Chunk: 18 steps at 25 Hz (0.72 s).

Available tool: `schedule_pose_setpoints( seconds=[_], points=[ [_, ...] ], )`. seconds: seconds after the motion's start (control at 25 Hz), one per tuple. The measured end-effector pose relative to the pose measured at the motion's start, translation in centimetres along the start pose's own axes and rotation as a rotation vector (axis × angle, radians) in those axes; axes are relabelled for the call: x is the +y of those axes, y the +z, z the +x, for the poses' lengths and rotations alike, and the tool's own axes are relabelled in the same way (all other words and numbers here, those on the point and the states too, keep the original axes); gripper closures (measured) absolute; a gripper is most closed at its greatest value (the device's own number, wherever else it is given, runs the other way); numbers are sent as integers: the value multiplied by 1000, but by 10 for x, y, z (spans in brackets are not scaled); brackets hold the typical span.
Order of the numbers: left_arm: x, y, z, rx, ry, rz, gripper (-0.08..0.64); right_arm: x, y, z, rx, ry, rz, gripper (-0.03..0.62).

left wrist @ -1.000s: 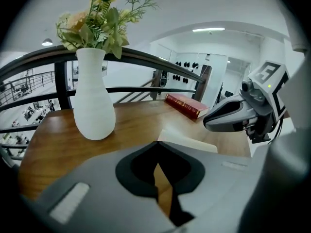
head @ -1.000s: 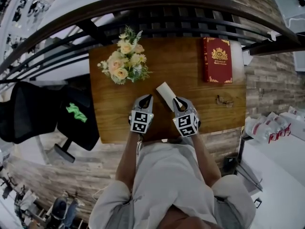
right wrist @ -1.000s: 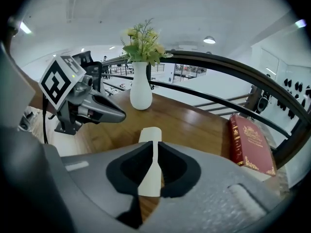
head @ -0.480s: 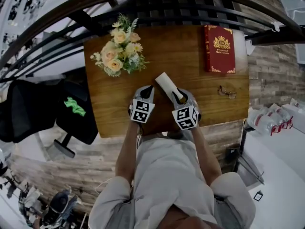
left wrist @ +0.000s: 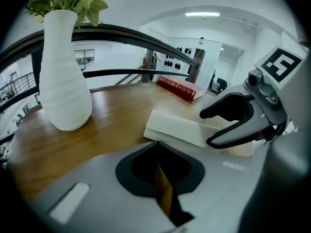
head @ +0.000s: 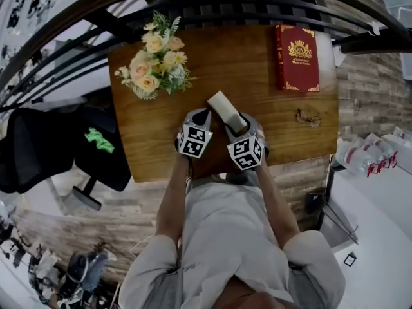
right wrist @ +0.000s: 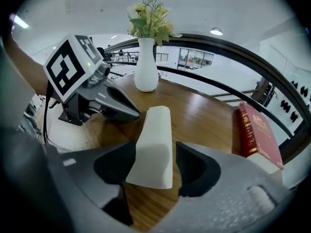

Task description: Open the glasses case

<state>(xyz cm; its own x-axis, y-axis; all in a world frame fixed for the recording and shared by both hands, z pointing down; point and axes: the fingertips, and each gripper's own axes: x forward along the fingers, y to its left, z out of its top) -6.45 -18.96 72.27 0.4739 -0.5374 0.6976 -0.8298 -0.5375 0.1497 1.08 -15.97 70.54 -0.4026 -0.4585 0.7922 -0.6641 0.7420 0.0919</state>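
Observation:
The cream glasses case (head: pixel 225 111) lies closed on the wooden table (head: pixel 270 121), angled away from me. My right gripper (head: pixel 235 126) straddles its near end. In the right gripper view the case (right wrist: pixel 154 140) stands between the jaws, which are opening, and a gap shows on its right side. My left gripper (head: pixel 201 117) sits just left of the case, clear of it. In the left gripper view the case (left wrist: pixel 182 127) lies ahead to the right, and my left gripper (left wrist: pixel 158 154) looks shut with nothing in it.
A white vase of flowers (head: pixel 154 56) stands at the table's back left. A red book (head: pixel 297 58) lies at the back right, with a pair of glasses (head: pixel 308 117) nearer along the right edge. A dark curved railing (head: pixel 212 5) runs behind the table.
Both grippers have sunk toward the table with the case. The right gripper's jaws have spread apart round the case's near end.

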Motion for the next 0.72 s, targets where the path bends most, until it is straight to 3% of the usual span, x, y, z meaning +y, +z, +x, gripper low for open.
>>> schedule_pose_setpoints(
  seconds=[0.28,0.72],
  points=[
    [0,1,8,22,2,17,540,6,-9,15,55,24,-26,253],
    [-3,2,15,31,-6,26,540,9,-13,23,68,62,-12,279]
  ],
)
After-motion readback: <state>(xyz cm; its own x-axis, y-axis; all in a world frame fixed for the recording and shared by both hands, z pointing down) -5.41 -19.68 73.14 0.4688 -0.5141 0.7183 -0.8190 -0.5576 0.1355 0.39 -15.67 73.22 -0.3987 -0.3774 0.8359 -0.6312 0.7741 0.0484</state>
